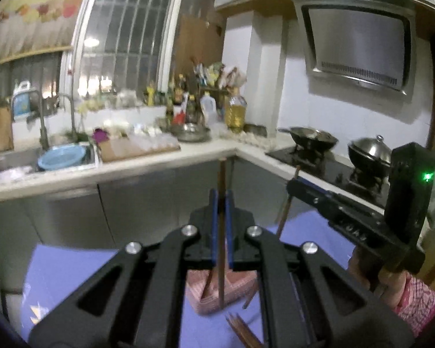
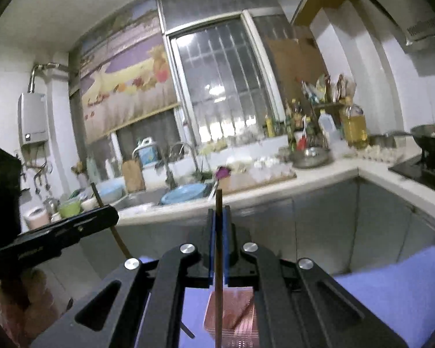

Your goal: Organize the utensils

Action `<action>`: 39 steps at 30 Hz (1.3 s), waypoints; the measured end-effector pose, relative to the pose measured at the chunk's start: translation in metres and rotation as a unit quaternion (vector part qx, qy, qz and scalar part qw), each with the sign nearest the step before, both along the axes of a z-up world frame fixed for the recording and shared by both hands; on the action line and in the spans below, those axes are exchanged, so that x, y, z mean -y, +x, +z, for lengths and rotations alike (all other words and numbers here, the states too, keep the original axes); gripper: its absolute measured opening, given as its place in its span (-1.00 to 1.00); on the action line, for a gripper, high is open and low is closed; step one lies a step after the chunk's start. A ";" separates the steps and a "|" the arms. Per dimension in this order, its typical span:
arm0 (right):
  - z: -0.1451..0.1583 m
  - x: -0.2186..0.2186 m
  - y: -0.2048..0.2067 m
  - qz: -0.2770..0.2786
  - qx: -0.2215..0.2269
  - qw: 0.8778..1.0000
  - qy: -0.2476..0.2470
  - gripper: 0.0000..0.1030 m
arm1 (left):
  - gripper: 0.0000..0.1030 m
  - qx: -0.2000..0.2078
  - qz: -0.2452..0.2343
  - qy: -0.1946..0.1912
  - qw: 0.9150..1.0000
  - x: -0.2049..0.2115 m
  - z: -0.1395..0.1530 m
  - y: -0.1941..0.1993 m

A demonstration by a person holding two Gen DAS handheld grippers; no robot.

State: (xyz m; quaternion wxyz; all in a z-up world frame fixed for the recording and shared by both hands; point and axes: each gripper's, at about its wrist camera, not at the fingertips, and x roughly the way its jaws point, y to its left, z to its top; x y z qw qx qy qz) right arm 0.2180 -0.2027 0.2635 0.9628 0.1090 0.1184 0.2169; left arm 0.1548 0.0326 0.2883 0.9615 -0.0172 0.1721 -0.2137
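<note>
My left gripper (image 1: 222, 194) is shut on a brown chopstick (image 1: 221, 232) that stands upright, its lower end over a pink ribbed holder (image 1: 240, 287) on a blue cloth (image 1: 72, 284). My right gripper (image 2: 219, 213) is shut on another brown chopstick (image 2: 218, 261), upright above the same pink holder (image 2: 237, 307). The right gripper also shows in the left wrist view (image 1: 293, 185), at the right, with its chopstick (image 1: 285, 211). The left gripper shows in the right wrist view (image 2: 110, 217), at the left. Several loose chopsticks (image 1: 240, 327) lie on the cloth.
A white L-shaped counter (image 1: 188, 159) runs behind, with a sink (image 1: 14, 162), a blue basin (image 1: 62, 156), a cutting board (image 1: 139, 148), bottles (image 1: 236, 113) and a stove with a wok (image 1: 310, 139) and lidded pot (image 1: 371, 150). Grey cabinet doors (image 2: 319, 226) stand below.
</note>
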 end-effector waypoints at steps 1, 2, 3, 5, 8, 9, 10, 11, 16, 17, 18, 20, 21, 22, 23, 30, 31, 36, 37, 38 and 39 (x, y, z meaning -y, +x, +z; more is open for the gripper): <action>0.000 -0.003 0.011 -0.005 0.003 1.000 -0.001 -0.91 | -0.92 0.002 0.004 0.005 1.000 0.005 0.000 0.009; -0.002 -0.006 0.019 -0.009 0.007 1.000 -0.005 -0.91 | -0.92 0.005 0.011 0.012 1.000 0.008 -0.002 0.016; -0.007 -0.010 0.027 -0.016 0.013 1.000 -0.013 -0.91 | -0.92 0.011 0.020 0.022 0.999 0.013 -0.007 0.025; -0.025 -0.017 0.043 -0.028 0.015 0.999 -0.031 -0.91 | -0.92 0.011 0.032 0.044 0.998 0.023 -0.024 0.043; -0.059 -0.024 0.064 -0.032 -0.021 0.999 -0.038 -0.91 | -0.91 -0.049 0.033 0.062 0.996 0.034 -0.058 0.075; -0.071 -0.025 0.069 -0.032 -0.035 0.998 -0.040 -0.91 | -0.91 -0.063 0.029 0.062 0.996 0.036 -0.068 0.080; -0.081 -0.026 0.074 -0.028 -0.050 0.997 -0.041 -0.91 | -0.91 -0.077 0.025 0.062 0.995 0.037 -0.077 0.086; -0.096 -0.028 0.082 -0.017 -0.075 0.996 -0.044 -0.91 | -0.91 -0.093 0.022 0.066 0.993 0.040 -0.088 0.091; -0.132 -0.035 0.092 -0.001 -0.139 0.989 -0.051 -0.86 | -0.79 -0.168 0.029 0.101 0.980 0.052 -0.136 0.111; -0.133 -0.035 0.091 -0.003 -0.147 0.988 -0.049 -0.84 | -0.60 -0.175 0.040 0.105 0.978 0.051 -0.141 0.112; -0.133 -0.034 0.090 -0.006 -0.155 0.987 -0.045 -0.78 | -0.48 -0.177 0.048 0.102 0.978 0.047 -0.143 0.113; -0.127 -0.028 0.084 -0.008 -0.160 0.987 -0.033 -0.49 | -0.01 -0.171 0.069 0.084 0.979 0.036 -0.138 0.111; -0.123 -0.024 0.081 -0.011 -0.159 0.987 -0.024 -0.13 | 0.04 -0.164 0.080 0.072 0.980 0.029 -0.133 0.109; -0.116 -0.018 0.074 -0.018 -0.151 0.988 -0.010 0.05 | 0.05 -0.156 0.092 0.060 0.982 0.021 -0.126 0.105; -0.111 -0.014 0.069 -0.024 -0.139 0.990 0.000 0.28 | 0.05 -0.152 0.097 0.051 0.982 0.016 -0.120 0.101; -0.094 0.017 -0.004 -0.020 -0.118 0.992 0.033 0.35 | 0.05 -0.125 0.090 0.008 0.988 -0.009 -0.105 0.040; -0.107 0.022 -0.021 -0.013 -0.134 0.990 0.033 0.31 | 0.05 -0.128 0.083 0.010 0.988 -0.009 -0.112 0.030; -0.199 0.018 -0.069 0.015 -0.265 0.963 -0.037 -0.54 | -0.27 -0.200 0.027 0.045 0.978 0.008 -0.192 -0.021; -0.216 0.014 -0.077 0.021 -0.288 0.956 -0.055 -0.57 | -0.38 -0.220 0.012 0.050 0.974 0.014 -0.209 -0.027; -0.235 0.009 -0.088 0.030 -0.311 0.947 -0.071 -0.60 | -0.46 -0.245 -0.008 0.055 0.968 0.023 -0.230 -0.034; -0.245 0.005 -0.095 0.037 -0.324 0.942 -0.081 -0.60 | -0.48 -0.261 -0.020 0.057 0.964 0.029 -0.243 -0.038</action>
